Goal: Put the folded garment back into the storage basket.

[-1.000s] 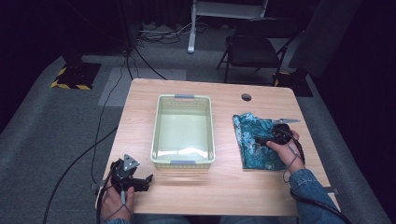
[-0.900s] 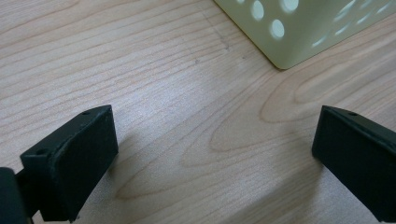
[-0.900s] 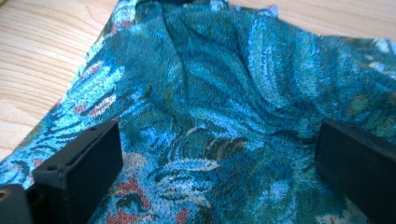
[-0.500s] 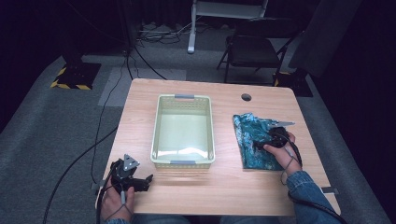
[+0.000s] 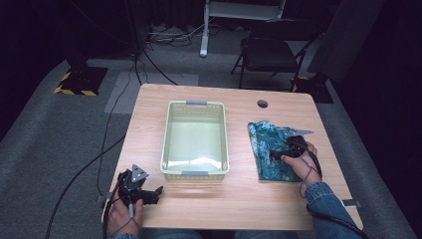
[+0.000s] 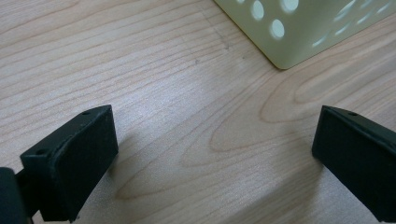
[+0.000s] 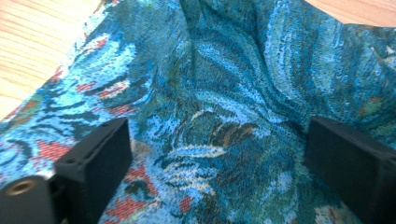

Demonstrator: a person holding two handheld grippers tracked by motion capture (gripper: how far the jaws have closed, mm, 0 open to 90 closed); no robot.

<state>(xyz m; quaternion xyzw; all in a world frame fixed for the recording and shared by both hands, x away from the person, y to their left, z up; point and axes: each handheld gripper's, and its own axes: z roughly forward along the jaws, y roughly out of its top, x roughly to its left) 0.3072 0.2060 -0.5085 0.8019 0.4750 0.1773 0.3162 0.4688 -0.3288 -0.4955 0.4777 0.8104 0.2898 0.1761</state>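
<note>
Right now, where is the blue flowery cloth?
In the high view the blue cloth lies on the table's right side, right of the basket, with the right gripper resting on it.

High view looks down and forward over the whole table [image 5: 239, 199]; left gripper view skims the wood beside the basket [image 6: 299, 32], right gripper view hugs the cloth [image 7: 224, 93].

A cloth [image 5: 272, 149] woven in swirling turquoise, dark teal and pale blue is seen, flecked with red and ochre. The perforated basket [image 5: 195, 139] is coloured pale yellow-green with grey handles. Light wood grain is shown on the table [image 5: 239, 194]. Black gripper jaws are noted.
</note>
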